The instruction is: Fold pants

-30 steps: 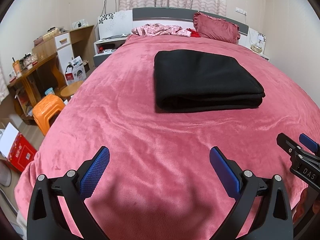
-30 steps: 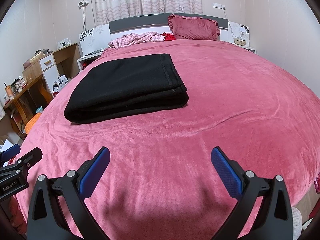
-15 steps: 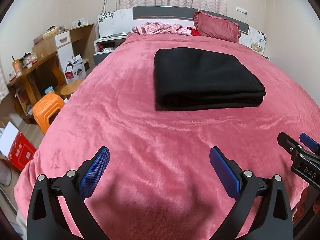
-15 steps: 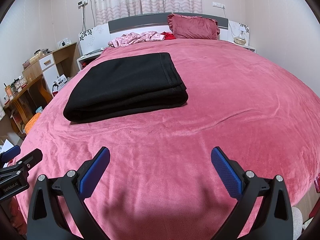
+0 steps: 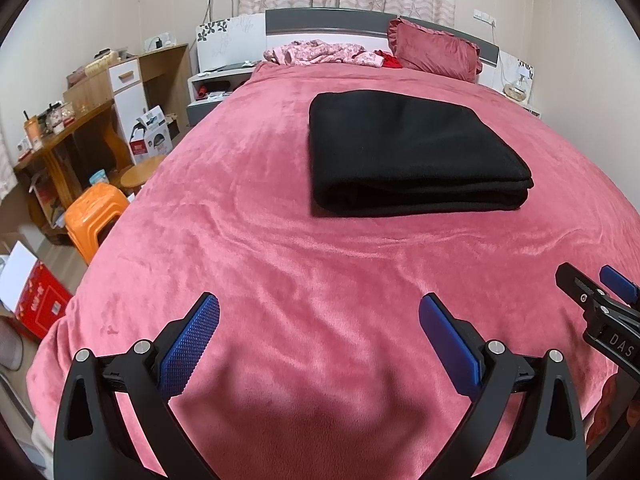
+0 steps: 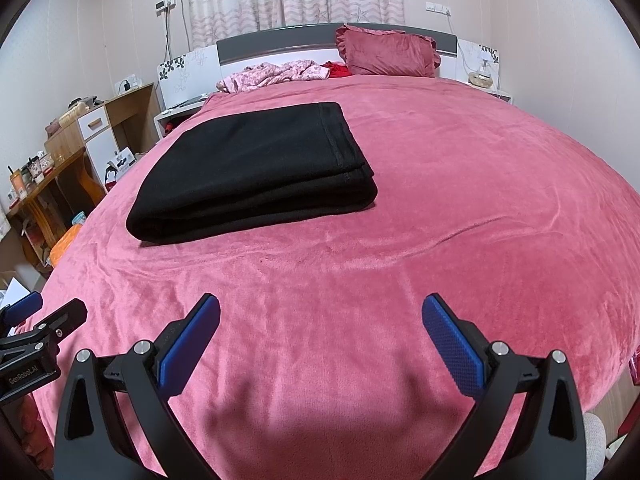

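Observation:
Black pants [image 5: 408,156] lie folded into a thick rectangle on the pink bedspread [image 5: 280,264], with the stacked folded edges facing me. In the right wrist view the same pants [image 6: 256,172] sit left of centre. My left gripper [image 5: 318,324] hovers open over the bed's near end, well short of the pants, holding nothing. My right gripper [image 6: 320,324] is open too, equally far back and empty. Each gripper shows at the edge of the other's view: the right gripper [image 5: 596,300] and the left gripper [image 6: 36,320].
A dark pink pillow [image 5: 436,54] and crumpled floral clothes [image 5: 320,52] lie by the headboard. Left of the bed stand an orange stool [image 5: 94,216], a wooden desk [image 5: 60,140] with clutter, boxes and a red carton [image 5: 36,304]. A nightstand with a lamp [image 6: 482,74] is at the far right.
Both grippers have drawn slightly back and up from the pants; the pants lie unmoved, and both grippers stay open.

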`<state>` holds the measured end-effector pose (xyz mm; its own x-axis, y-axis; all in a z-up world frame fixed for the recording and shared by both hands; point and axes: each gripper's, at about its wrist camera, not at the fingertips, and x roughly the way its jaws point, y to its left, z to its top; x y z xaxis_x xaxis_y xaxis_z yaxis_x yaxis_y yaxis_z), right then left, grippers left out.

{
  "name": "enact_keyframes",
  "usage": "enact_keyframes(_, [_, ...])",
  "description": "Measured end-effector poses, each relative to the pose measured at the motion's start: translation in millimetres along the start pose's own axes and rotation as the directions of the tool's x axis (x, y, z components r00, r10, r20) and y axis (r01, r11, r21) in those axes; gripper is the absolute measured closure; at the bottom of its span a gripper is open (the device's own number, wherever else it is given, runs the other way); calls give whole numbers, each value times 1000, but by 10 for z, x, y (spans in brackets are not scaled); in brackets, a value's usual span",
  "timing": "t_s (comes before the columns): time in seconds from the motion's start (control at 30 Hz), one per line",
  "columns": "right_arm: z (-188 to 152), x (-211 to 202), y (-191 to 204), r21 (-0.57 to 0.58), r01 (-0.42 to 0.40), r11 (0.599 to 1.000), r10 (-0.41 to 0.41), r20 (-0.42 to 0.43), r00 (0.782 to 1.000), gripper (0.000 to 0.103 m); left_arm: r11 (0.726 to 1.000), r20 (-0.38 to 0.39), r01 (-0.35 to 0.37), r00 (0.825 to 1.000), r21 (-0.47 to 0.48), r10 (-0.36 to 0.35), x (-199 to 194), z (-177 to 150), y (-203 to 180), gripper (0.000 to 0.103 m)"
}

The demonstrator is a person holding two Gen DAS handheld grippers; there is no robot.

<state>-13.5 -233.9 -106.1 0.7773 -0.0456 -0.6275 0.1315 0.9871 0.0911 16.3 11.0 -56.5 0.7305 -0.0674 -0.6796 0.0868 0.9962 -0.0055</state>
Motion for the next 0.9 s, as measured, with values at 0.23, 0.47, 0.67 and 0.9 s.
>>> enact_keyframes(0.23, [1, 2, -1, 0, 0, 1000, 0, -1, 1000, 2, 1000, -9, 0, 1000, 3, 0, 15, 6, 13, 4])
enact_keyframes(0.47, [-4, 12, -2, 0, -1, 1000, 1, -6, 1000, 2, 1000, -20, 1, 1000, 0, -1, 36, -4, 29, 4])
enact_keyframes(0.67, [-19, 24, -7, 4, -2, 1000, 2, -13, 1000, 2, 1000, -36, 0, 999, 4, 0, 97, -9, 16, 4])
enact_keyframes(0.9, [-37, 91, -44, 13, -5, 1000, 6, -37, 999, 2, 1000, -77, -6, 997, -4, 6, 209, -28, 18, 4])
